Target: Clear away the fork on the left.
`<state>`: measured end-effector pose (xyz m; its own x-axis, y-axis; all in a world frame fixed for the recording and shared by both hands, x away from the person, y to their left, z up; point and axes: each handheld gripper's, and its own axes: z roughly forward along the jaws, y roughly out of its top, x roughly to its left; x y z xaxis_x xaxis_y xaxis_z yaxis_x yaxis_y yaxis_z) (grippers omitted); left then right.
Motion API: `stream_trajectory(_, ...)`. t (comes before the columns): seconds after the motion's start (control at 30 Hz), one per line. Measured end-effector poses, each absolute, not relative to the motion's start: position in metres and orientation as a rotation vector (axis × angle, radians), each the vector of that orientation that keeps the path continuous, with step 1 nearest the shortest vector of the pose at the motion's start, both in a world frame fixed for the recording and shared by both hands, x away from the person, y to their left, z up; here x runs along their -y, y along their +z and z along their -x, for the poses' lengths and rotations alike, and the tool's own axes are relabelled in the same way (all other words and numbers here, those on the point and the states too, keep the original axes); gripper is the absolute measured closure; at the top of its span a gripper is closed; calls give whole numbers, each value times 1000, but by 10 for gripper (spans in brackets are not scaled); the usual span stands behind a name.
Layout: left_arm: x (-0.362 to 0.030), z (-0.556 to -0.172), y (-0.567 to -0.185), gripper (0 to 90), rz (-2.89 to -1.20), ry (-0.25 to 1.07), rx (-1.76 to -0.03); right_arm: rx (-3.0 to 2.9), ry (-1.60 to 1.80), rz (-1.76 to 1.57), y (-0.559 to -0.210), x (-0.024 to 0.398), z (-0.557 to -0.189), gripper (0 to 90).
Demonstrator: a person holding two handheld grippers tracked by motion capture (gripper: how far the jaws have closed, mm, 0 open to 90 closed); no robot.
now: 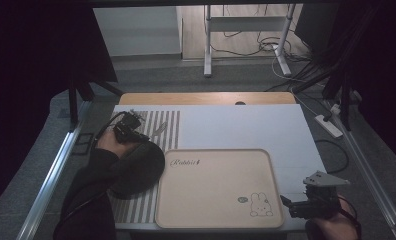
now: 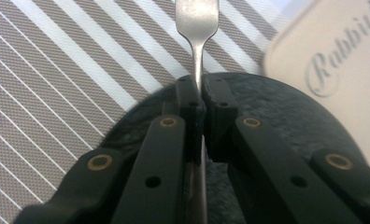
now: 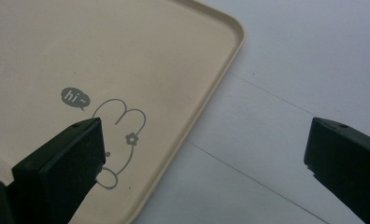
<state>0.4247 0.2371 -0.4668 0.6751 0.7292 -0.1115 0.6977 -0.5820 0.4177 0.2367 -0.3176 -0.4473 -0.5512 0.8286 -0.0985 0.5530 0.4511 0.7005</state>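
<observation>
From the high view I have the left gripper (image 1: pixel 127 127) at about ten o'clock on the table, over the striped placemat (image 1: pixel 163 129). Its jaws are pinched tight on the thin neck of a metal utensil (image 2: pixel 197 28) — a flat steel handle that widens toward twelve o'clock in the left gripper view; I cannot tell whether it is a fork or a spoon. Beneath those jaws lies a dark round plate (image 2: pixel 286 112), resting on the stripes and just beside the left edge of the beige tray (image 1: pixel 218 187).

The right gripper (image 1: pixel 306 205) sits at roughly five o'clock, near the tray's corner with the rabbit drawing (image 3: pixel 120 140). Its jaws stand wide apart, holding nothing — one over the rabbit, the other over the white table cover (image 3: pixel 290 70).
</observation>
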Motion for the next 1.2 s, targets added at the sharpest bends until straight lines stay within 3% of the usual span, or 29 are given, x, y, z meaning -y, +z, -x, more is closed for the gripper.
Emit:
stream_trajectory(0.5,-232,-371,-459,864,-2368,55,-1131,-2277,862,-1150,-447,317,-236,0)
stream_trajectory(1.2,-175,-326,-469,863,-2404,4,-1139,-2288,880,-1130,-447,316,-236,0)
